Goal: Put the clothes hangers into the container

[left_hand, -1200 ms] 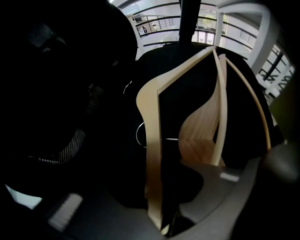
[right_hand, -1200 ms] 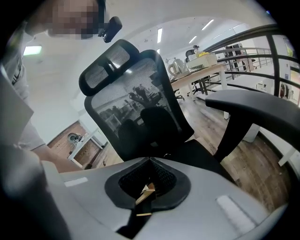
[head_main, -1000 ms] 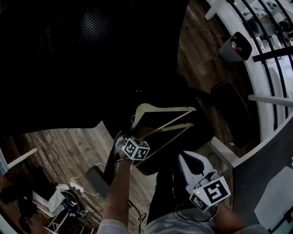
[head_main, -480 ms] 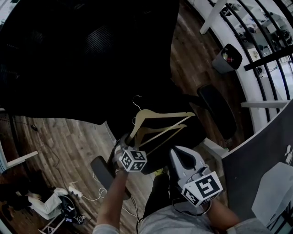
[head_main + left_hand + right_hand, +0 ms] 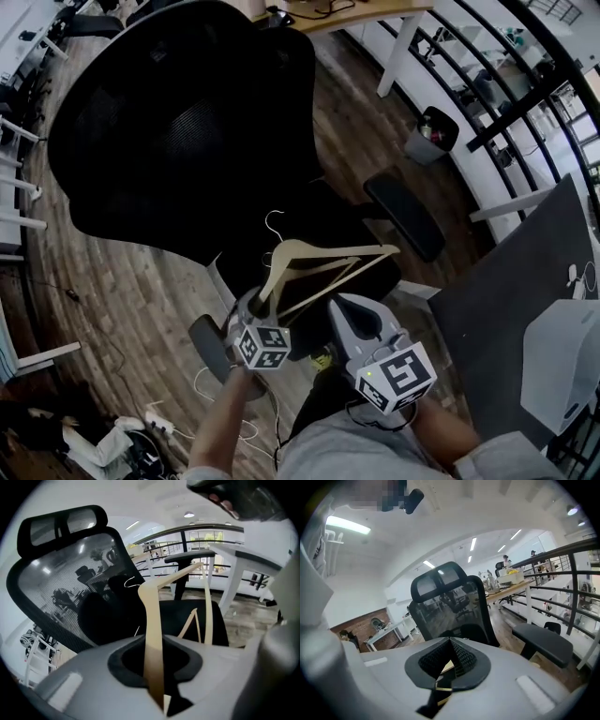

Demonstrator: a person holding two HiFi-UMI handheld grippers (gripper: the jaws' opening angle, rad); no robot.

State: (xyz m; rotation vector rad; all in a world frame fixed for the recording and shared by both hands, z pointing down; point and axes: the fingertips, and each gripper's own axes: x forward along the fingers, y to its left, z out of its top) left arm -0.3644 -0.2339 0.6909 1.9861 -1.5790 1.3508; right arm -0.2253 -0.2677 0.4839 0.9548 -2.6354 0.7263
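Two pale wooden hangers (image 5: 323, 265) with a wire hook hang in the air over the seat of a black office chair (image 5: 187, 131). My left gripper (image 5: 265, 298) is shut on a hanger arm (image 5: 152, 634), which runs up between its jaws to the hook (image 5: 126, 581). A second hanger (image 5: 206, 597) shows just behind it. My right gripper (image 5: 343, 306) sits just right of the hangers' lower ends. Its pads (image 5: 459, 656) meet at the tip (image 5: 450, 642). A pale sliver lies low between them, and I cannot tell what it is.
The chair's mesh back (image 5: 450, 606) and armrest (image 5: 405, 214) stand close ahead. A white bin (image 5: 432, 132) stands by the railing. A dark desk (image 5: 525, 281) with a white box-like thing (image 5: 561, 361) is at the right. Cables (image 5: 211, 389) lie on the wood floor.
Both grippers have risen, the left one carrying the hangers up off the chair seat. The head view has swung up, so the whole chair back now shows.
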